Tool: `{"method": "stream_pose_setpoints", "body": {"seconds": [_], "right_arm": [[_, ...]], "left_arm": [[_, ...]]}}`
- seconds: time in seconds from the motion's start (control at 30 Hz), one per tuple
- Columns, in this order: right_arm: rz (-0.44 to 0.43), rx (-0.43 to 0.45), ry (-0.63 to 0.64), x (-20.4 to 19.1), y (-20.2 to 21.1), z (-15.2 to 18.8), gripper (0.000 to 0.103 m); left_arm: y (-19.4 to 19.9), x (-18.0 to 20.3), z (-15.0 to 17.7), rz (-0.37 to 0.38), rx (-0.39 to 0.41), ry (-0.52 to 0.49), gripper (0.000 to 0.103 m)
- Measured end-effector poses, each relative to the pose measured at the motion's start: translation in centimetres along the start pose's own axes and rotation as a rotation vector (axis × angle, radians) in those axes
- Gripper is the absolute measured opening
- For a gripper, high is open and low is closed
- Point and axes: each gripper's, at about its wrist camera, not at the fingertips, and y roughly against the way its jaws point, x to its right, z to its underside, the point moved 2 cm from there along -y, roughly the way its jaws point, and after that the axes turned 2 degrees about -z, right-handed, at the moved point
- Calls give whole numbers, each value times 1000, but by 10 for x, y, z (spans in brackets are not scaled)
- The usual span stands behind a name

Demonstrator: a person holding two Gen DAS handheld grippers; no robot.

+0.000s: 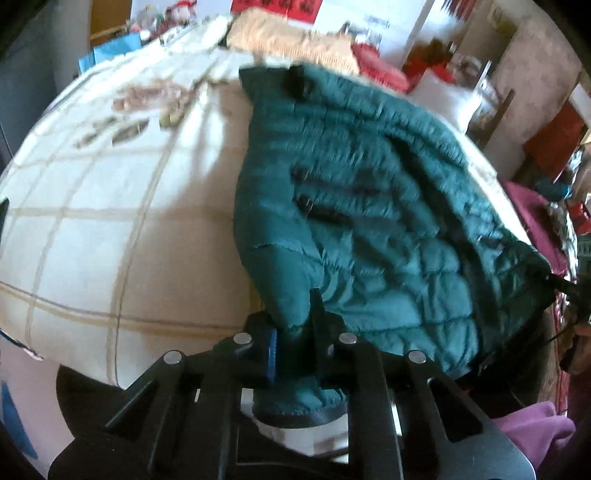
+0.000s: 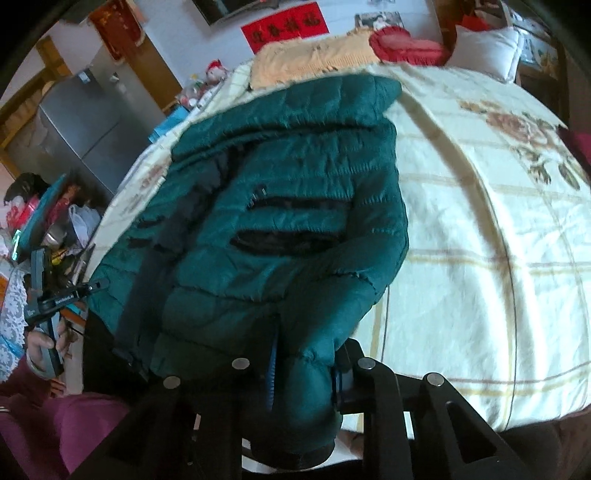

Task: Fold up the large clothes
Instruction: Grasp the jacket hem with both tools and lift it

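Both tongs, left gripper (image 1: pixel 291 332) and right gripper (image 2: pixel 304 365), clench your green jacket's (image 1: pixel 369 192) near hem at six o'clock; next, fold it toward twelve o'clock on the bed (image 1: pixel 110 221).

bare bedspread (image 1: pixel 110 221) beside jacket (image 1: pixel 369 203) — pillows (image 2: pixel 480 48) beyond

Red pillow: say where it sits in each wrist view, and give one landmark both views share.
Left wrist: red pillow at upper right of centre, beyond the jacket, beside the tan blanket.
Right wrist: red pillow at top, right of centre, beside the tan blanket.
Shared landmark: the red banner on the wall.
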Motion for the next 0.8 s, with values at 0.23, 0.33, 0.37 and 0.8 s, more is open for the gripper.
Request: {"method": "stream_pose_setpoints", "body": {"seconds": [0.23,0.33,0.37,0.8], "right_arm": [[-40,94,-17,-2,24,-29,20],[-46,137,-13,-3,32,-40,20],[-44,158,-13,-4,35,-45,20],[11,248,-27,6,35,-109,20]], "left_arm": [[20,8,-24,10,90,-20,13],[29,9,-40,11,135,-10,13],[31,10,-44,9,148,-9,13],[36,13,-109,-26,270,15,13]]}}
